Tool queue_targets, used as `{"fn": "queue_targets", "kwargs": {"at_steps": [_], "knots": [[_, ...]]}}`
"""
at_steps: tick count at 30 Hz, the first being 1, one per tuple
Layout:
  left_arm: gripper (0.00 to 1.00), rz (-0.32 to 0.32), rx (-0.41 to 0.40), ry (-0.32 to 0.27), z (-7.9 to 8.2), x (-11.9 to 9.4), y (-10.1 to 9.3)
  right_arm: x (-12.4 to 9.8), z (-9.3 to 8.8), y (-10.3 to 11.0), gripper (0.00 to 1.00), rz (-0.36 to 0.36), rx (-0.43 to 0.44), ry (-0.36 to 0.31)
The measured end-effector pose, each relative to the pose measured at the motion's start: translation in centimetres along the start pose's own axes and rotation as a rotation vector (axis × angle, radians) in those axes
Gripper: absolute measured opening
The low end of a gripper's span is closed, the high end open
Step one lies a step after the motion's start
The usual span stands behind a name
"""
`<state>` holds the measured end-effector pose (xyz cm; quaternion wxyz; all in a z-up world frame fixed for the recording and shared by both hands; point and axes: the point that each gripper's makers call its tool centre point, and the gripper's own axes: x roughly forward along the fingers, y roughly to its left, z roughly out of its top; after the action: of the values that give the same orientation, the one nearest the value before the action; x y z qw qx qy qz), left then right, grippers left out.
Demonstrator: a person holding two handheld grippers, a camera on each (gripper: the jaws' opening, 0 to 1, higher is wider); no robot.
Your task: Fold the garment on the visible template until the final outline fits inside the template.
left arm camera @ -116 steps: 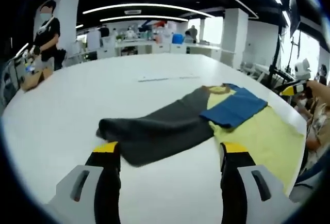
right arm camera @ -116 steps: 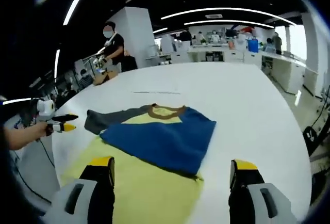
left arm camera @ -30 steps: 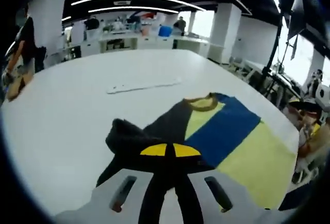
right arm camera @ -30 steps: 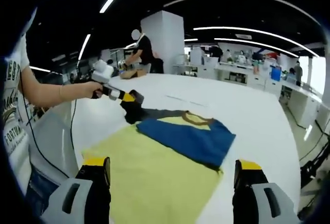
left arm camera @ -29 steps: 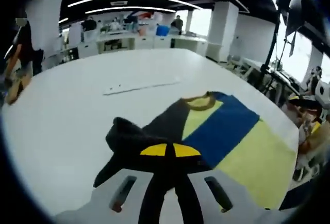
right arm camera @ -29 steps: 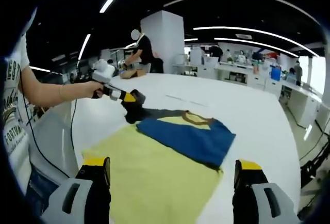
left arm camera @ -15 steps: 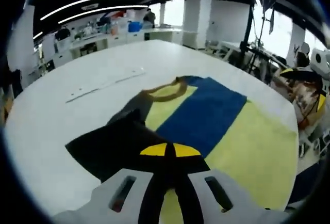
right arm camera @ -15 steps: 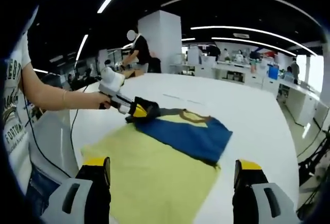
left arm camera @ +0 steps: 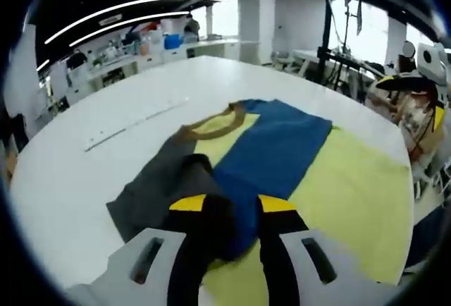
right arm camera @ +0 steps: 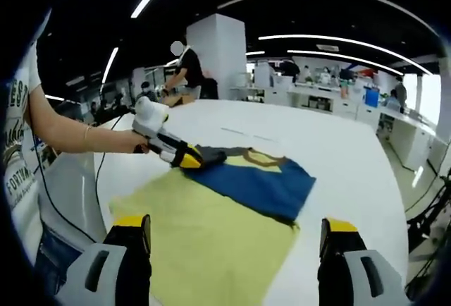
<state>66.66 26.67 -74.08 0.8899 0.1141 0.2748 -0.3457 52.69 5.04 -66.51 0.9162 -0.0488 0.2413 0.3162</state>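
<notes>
Garment (left arm camera: 271,154): lies flat on the white desk (left arm camera: 63,172), yellow body, blue panel folded across it, brown collar at the far end, dark grey sleeve on its left.
Left hand-held gripper (left arm camera: 231,211): jaws slightly parted, a dark fold of the sleeve (left arm camera: 201,179) between them, over the blue panel's near edge.
Right hand-held gripper (right arm camera: 236,232): jaws wide apart, nothing between them, near the yellow hem.
Desk, far side: a thin pale strip (left arm camera: 134,123) beyond the collar.
Background: a person (right arm camera: 184,72) stands at a far bench.
</notes>
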Motion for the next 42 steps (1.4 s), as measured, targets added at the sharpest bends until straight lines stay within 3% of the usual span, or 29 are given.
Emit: {"fn": "queue_targets", "kwargs": {"at_steps": [8,13,20,23,27,34,38,42], "knots": [[0.59,0.035,-0.016,-0.023,0.1,-1.2,2.1,0.0,0.0,0.1,0.99,0.004,-0.002,-0.001],[0.66,0.039,-0.049,-0.009,-0.7,-1.4,3.1,0.0,0.0,0.3,0.99,0.012,0.007,-0.003],[0.72,0.022,-0.163,-0.052,-0.4,-1.3,4.3,0.0,-0.4,0.3,0.99,0.012,0.008,0.011],[0.67,0.050,-0.216,-0.048,-0.7,-1.2,5.7,0.0,-0.4,0.2,0.99,0.008,0.007,0.015],[0.62,0.082,-0.227,-0.048,-0.9,-1.0,6.9,0.0,-0.4,0.0,0.99,-0.001,0.024,0.006],[0.43,0.146,-0.253,-0.010,-2.3,-0.4,9.3,0.0,-0.8,-0.4,0.99,-0.012,0.035,0.015],[0.29,0.144,-0.253,0.012,-2.8,0.1,9.4,0.0,-1.0,-0.7,0.99,-0.019,0.043,0.017],[0.21,0.133,-0.281,0.024,-3.1,0.5,9.1,0.2,-1.1,-0.8,0.99,-0.022,0.049,0.019]]}}
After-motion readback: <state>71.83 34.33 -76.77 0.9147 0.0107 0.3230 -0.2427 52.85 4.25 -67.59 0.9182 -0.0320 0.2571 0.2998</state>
